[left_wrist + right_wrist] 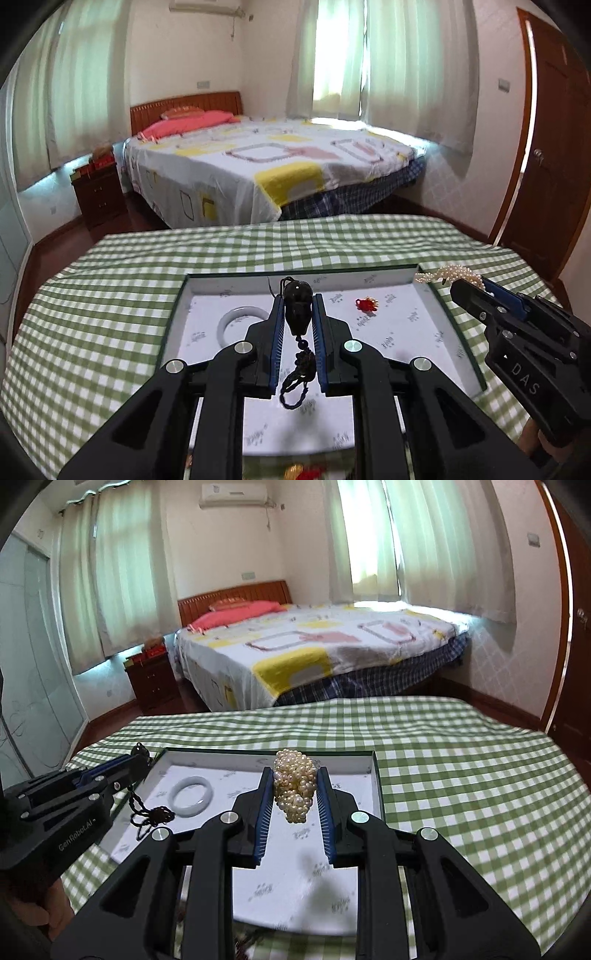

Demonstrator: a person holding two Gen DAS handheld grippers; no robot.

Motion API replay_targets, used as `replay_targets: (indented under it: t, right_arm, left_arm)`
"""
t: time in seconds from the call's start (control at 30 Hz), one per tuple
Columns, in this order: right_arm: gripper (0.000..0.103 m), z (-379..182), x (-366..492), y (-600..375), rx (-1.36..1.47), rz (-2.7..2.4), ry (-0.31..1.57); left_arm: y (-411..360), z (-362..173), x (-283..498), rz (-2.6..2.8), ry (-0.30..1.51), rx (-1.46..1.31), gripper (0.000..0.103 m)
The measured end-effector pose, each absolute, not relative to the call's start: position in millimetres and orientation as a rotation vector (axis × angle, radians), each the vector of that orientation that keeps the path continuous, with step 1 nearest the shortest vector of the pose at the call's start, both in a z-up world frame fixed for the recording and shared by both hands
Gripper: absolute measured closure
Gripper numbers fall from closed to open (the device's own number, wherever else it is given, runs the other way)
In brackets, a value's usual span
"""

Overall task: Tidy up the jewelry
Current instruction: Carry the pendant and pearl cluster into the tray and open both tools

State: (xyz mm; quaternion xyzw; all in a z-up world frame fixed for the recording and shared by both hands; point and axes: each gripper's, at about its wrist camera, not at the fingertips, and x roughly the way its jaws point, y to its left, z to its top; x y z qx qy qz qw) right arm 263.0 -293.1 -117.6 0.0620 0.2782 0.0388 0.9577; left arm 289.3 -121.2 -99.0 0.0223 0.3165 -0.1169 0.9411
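Left claw (298,295) filling the bottom centre of the left view, pinching a dark pendant (297,308) at its tips; the pendant's cord and tassel hanging between the fingers, above the tray (177,314). Right claw (295,777) sitting bottom centre of the right view, clamping a bunched pearl strand (295,790), also held over the tray. Tray is lying on the green-check bench (461,775), white lining showing. White bangle (242,323) lying in the tray's left part; small red charm (365,304) lying right of centre. In the left view the right claw is showing at the right edge, by the tray's upper right corner.
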Motion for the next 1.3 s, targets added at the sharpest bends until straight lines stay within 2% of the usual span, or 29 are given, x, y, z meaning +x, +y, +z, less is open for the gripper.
replay_targets:
  t: [0.33, 0.77, 0.83, 0.9, 0.97, 1.0, 1.3]
  right_arm:
    - [0.08, -152.0, 322.3, -307.6, 0.116, 0.054, 0.712]
    - [0.078, -176.5, 345.9, -305.8, 0.088, 0.042, 0.843]
    - [0.073, -177.6, 348.3, -306.2, 0.088, 0.043, 0.85]
    - [0.059, -177.7, 347.5, -305.7, 0.082, 0.038, 0.842]
    - [0.057, -178.2, 347.3, -305.8, 0.079, 0.036, 0.84]
    - [0.057, -178.1, 347.3, -305.8, 0.08, 0.036, 0.84]
    - [0.049, -167.8, 331.8, -303.6, 0.083, 0.039, 0.776]
  left_arm:
    - [-143.2, -135.5, 348.9, -0.23, 0.787, 0.065, 0.087]
    - [-151.4, -164.9, 384.9, -0.205, 0.957, 0.099, 0.087]
    - [-150.2, -166.5, 387.5, -0.197, 0.959, 0.094, 0.082]
    - [-150.8, -167.5, 390.0, -0.19, 0.965, 0.093, 0.063]
    - [-149.8, -168.2, 389.9, -0.187, 0.961, 0.092, 0.049]
    - [-148.9, -167.9, 389.3, -0.185, 0.955, 0.093, 0.046]
    - [-143.8, -157.2, 380.1, -0.202, 0.896, 0.065, 0.034]
